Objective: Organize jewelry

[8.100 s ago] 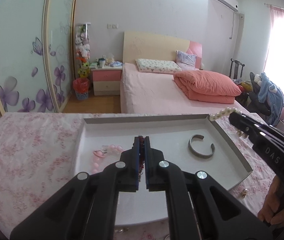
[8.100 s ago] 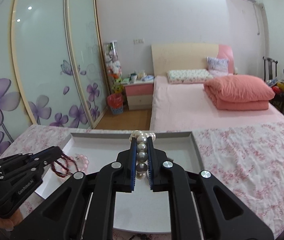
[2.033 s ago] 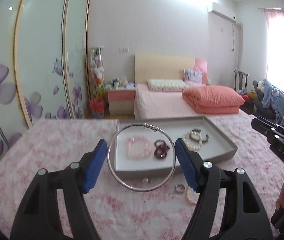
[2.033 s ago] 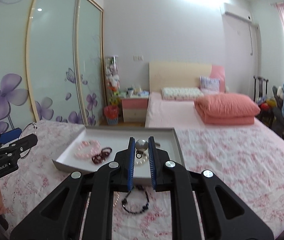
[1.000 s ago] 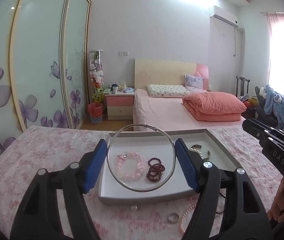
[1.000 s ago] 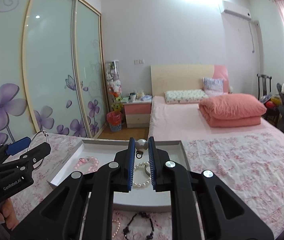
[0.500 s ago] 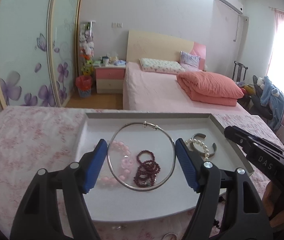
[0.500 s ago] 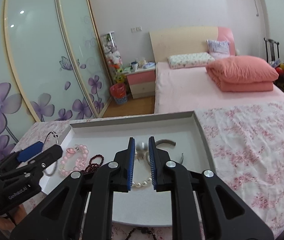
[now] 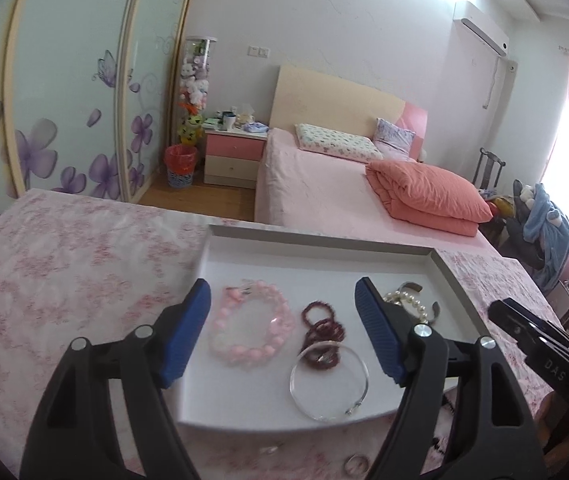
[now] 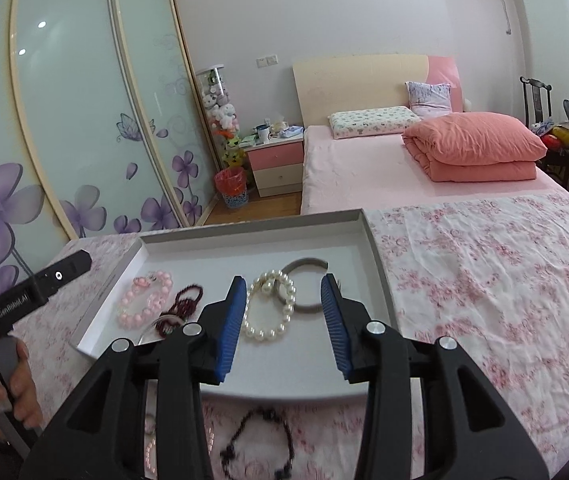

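Both fingers [image 9: 283, 312] [image 10: 282, 298] spreading, empty — silver bangle [image 9: 329, 382] and pearl bracelet [image 10: 270, 306] below, in tray [image 9: 316, 238].

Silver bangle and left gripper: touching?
Apart. The left wrist view shows the silver bangle lying in the tray, with the opening left gripper clear of it.

Both grippers — left gripper [image 9: 282, 334], right gripper [image 10: 282, 322] — are black plastic with ribbed blue pads and silver screws.

wrist views, angled down, sharing tray [image 9: 324, 248]
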A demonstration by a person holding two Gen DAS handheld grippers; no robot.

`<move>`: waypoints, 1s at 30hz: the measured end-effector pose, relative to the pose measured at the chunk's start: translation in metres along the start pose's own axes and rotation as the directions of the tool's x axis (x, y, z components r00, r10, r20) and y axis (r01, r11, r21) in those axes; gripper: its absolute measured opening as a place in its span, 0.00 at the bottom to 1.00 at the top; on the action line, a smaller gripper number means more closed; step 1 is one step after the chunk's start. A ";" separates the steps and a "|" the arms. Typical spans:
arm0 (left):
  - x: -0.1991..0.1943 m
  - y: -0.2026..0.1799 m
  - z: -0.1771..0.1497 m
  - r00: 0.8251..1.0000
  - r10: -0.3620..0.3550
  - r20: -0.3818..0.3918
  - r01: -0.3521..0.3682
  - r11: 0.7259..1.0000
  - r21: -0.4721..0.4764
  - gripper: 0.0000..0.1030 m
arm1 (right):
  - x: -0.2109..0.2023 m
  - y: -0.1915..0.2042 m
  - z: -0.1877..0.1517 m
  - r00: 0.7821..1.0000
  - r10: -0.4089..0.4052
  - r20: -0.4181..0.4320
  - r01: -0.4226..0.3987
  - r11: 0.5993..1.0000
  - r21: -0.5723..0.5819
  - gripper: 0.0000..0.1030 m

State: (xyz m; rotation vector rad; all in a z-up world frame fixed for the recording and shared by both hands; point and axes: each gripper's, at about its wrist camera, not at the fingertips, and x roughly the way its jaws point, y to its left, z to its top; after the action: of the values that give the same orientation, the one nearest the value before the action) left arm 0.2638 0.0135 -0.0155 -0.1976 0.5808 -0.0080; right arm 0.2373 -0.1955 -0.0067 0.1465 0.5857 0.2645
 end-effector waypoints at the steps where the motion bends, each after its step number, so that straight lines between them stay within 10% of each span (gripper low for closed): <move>1: -0.005 0.003 -0.003 1.000 0.006 -0.003 -0.006 1.000 0.001 0.71 | -0.003 0.001 -0.003 1.000 -0.001 -0.004 0.001 1.000 -0.005 0.39; 19: -0.048 0.032 -0.066 0.988 0.059 -0.140 -0.044 0.993 0.105 0.72 | -0.011 0.009 -0.079 0.960 -0.026 -0.279 -0.004 0.994 -0.109 0.30; 30: -0.046 0.017 -0.079 0.981 0.058 -0.186 -0.026 0.985 0.168 0.72 | 0.000 0.022 -0.082 0.942 -0.128 -0.310 0.081 0.983 -0.163 0.18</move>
State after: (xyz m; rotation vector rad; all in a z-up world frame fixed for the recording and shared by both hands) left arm 0.1811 0.0187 -0.0587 -0.0227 0.7719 -0.0345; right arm 0.1865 -0.1698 -0.0697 -0.0738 0.8907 0.2284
